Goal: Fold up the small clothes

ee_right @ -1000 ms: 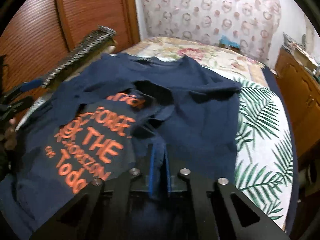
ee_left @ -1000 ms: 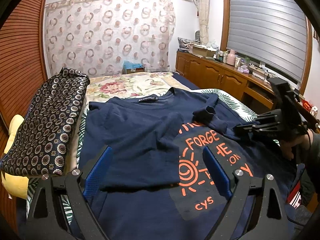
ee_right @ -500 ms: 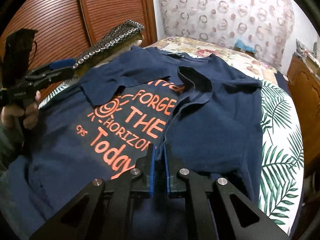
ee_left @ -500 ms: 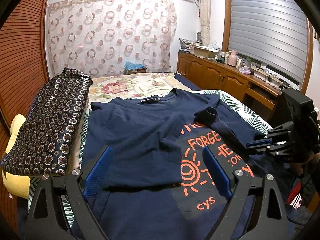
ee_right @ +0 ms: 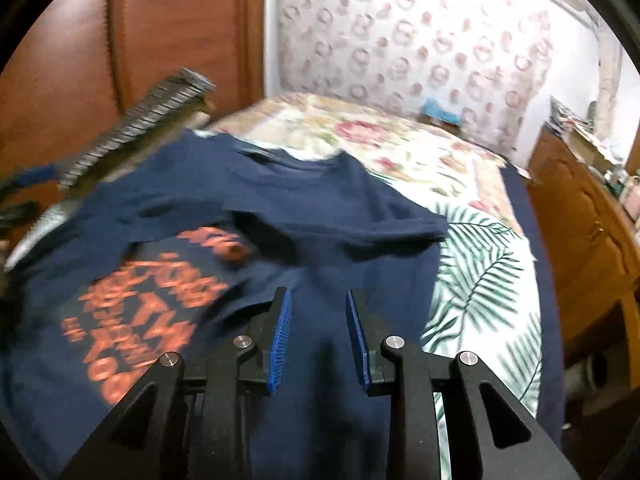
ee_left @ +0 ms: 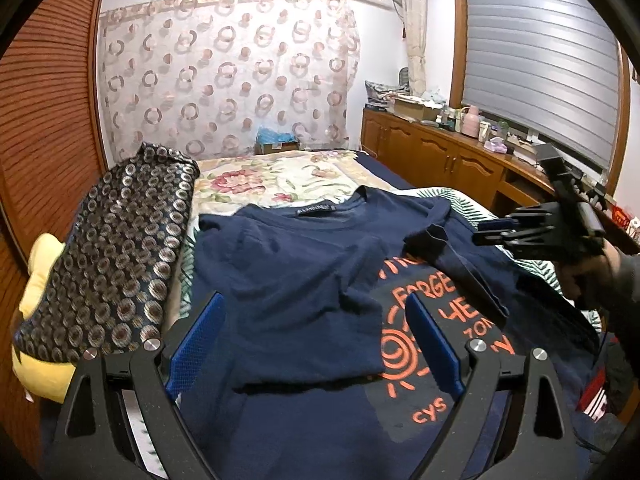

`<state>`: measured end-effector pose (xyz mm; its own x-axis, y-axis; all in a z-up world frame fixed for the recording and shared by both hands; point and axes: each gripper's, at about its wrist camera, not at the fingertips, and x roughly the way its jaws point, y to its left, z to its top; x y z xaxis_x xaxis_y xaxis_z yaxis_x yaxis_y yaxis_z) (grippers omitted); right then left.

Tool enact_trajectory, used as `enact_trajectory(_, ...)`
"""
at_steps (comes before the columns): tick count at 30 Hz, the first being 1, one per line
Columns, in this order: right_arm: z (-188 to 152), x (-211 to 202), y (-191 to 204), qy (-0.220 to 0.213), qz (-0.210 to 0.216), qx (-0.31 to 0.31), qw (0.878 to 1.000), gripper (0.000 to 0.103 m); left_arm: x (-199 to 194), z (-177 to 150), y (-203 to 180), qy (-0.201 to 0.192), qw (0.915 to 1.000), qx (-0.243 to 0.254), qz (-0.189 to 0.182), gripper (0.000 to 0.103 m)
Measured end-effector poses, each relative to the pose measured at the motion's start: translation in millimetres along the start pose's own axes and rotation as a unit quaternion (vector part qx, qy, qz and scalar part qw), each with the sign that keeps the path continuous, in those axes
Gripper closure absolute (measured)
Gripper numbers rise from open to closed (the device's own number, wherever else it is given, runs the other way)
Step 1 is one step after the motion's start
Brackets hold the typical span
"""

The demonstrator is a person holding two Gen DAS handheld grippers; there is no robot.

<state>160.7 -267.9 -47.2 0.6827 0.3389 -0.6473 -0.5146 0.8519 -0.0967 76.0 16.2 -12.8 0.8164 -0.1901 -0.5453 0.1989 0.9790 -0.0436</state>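
A navy T-shirt (ee_left: 288, 280) with orange print lies on the bed, its left side folded over the middle and its right sleeve flipped inward. It also shows in the right wrist view (ee_right: 304, 208). My left gripper (ee_left: 314, 344) is open and empty, just above the shirt's lower part. My right gripper (ee_right: 318, 336) is open with nothing between its blue pads, above the shirt's right side. It also shows in the left wrist view (ee_left: 496, 232) at the right, held clear of the cloth.
A dark patterned cushion (ee_left: 116, 248) and a yellow pillow (ee_left: 40, 280) lie along the bed's left side by the wooden wardrobe. A wooden cabinet (ee_left: 440, 160) with clutter runs along the right. The leaf-print sheet (ee_right: 480, 272) lies right of the shirt.
My right gripper was shut on the shirt's right edge; it has let go, opened and lifted away. The right wrist view is blurred from motion. The left gripper has stayed open and hardly moved.
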Motion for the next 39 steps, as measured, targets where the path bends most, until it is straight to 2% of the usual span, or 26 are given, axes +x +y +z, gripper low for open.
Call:
enact_trajectory(4,9.4,37.5,-8.5,0.031,-0.018,0.007,0.999,0.074,5.5,12.0,10.6,-0.001,1.0000,0.006,0.007,0.011)
enact_trajectory(9,23.2,58.5,17.9,0.033,0.016,-0.017,0.999,0.074,18.7,26.7,26.3,0.005,0.9996,0.009,0.027,0.011)
enact_trajectory(13,31.9,67.9,37.3,0.027,0.078,-0.008,0.997,0.074,30.6,38.1,38.2,0.011,0.9994,0.002,0.033,0.011)
enact_trajectory(15,33.6,70.1,46.6,0.025,0.089,-0.017,0.996,0.074,37.4,43.6,41.9,0.016,0.9992,0.001,0.037,0.011)
enact_trajectory(19,38.3,68.2,38.7,0.017,0.116,-0.008,0.993,0.074,55.4,55.8,46.4,0.031,0.9985,0.009,0.044,0.011)
enact_trajectory(20,38.5,69.0,32.8,0.015,0.117,-0.005,0.993,0.071,59.9,58.1,46.4,0.034,0.9984,0.011,0.043,0.017)
enact_trajectory(21,38.7,66.9,27.8,0.011,0.108,-0.006,0.994,0.067,65.4,61.0,46.4,0.040,0.9983,0.013,0.040,0.022)
enact_trajectory(23,35.6,58.9,18.8,0.004,0.082,-0.009,0.997,0.053,76.7,65.0,46.8,0.055,0.9976,0.018,0.039,0.026)
enact_trajectory(27,32.4,53.9,-7.1,-0.008,0.040,-0.005,0.999,0.050,102.9,72.9,45.6,0.091,0.9941,0.033,0.048,0.040)
enact_trajectory(30,29.8,65.8,-23.3,0.002,0.008,0.006,1.000,0.050,121.1,77.6,47.7,0.119,0.9902,0.042,0.060,0.048)
enact_trajectory(34,31.9,90.1,-25.7,0.016,0.017,0.025,0.999,0.050,145.1,84.4,53.5,0.158,0.9833,0.051,0.074,0.053)
enact_trajectory(39,37.0,93.2,-25.3,0.014,0.027,0.026,0.999,0.049,175.9,89.7,57.5,0.202,0.9756,0.050,0.071,0.053)
